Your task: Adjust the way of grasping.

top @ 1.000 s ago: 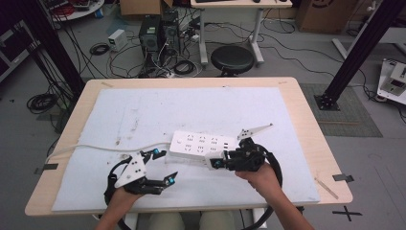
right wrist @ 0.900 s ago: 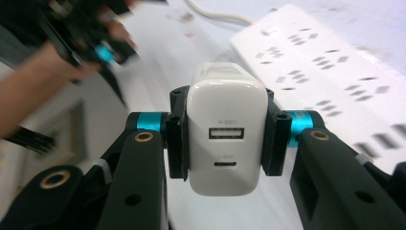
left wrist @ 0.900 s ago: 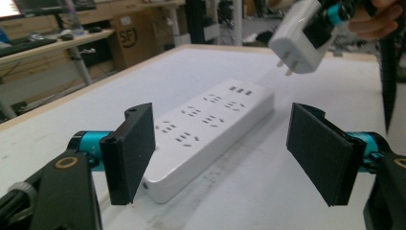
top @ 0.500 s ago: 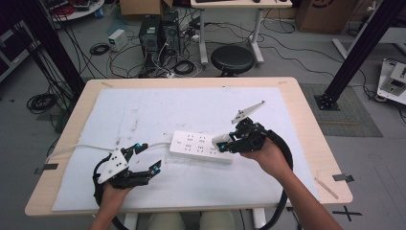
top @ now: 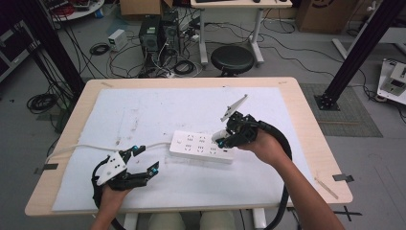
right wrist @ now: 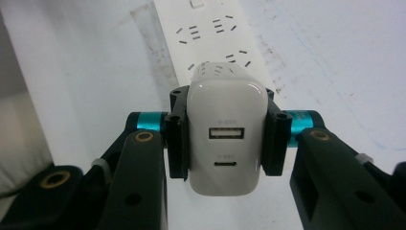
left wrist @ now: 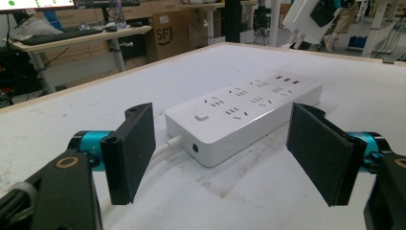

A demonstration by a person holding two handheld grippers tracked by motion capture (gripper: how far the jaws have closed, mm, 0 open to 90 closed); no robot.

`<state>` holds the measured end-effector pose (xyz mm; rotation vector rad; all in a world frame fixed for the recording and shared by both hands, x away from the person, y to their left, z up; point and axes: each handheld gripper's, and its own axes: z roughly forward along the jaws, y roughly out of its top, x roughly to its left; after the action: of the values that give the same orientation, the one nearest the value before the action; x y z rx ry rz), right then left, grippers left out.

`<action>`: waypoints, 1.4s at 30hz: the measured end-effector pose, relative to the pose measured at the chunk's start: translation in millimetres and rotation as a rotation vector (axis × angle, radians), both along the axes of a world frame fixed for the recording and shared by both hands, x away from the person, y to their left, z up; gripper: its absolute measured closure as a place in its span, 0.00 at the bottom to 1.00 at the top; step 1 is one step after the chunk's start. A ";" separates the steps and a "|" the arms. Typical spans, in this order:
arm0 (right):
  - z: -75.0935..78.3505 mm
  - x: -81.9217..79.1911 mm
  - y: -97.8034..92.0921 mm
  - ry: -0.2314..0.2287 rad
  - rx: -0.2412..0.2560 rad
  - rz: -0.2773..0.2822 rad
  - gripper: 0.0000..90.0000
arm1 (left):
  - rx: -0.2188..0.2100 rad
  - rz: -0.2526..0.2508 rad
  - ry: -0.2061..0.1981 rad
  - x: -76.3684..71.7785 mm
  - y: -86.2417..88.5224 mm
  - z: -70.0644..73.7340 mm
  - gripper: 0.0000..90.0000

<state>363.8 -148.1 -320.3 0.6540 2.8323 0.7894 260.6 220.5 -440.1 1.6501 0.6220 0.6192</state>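
Right gripper (right wrist: 225, 139) was clamped on a white USB charger (right wrist: 226, 129), jaws pressed against its two sides, USB ports facing the camera. In the high view the charger (top: 220, 135) sat above the right end of the white power strip (top: 201, 146), which lay mid-table on the white mat (top: 158, 110), its cable (top: 76, 148) running off to the left. Couldn't tell whether the prongs were touching a socket or just above one.

Left gripper (top: 141, 160) sat near-left of the strip, jaws wide apart, holding nothing. Its own view had the strip's cable end (left wrist: 191, 146) straight ahead between the pads, not touching.

Judgement: step in hand was plugging the charger into the strip. Next move called for lining the prongs up square with a socket at the right end and pressing straight down; the left gripper looked placed to brace the strip's left end so it wouldn't slide or tip.
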 end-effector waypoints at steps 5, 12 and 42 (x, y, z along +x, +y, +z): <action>3.9 10.9 17.1 -0.056 -0.148 0.080 0.70 | 0.000 0.009 -0.003 -1.2 3.1 -2.5 0.28; 4.9 21.1 34.1 -0.075 -0.284 0.148 0.70 | 0.010 0.031 -0.010 -2.3 8.4 -4.8 0.29; -28.6 45.2 59.7 -0.007 -0.447 0.244 0.70 | 0.003 0.057 -0.002 -2.5 18.7 -11.8 0.29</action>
<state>409.0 -88.4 -348.9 0.2423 2.9631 0.1614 258.1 239.2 -451.9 1.6389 0.6693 0.6635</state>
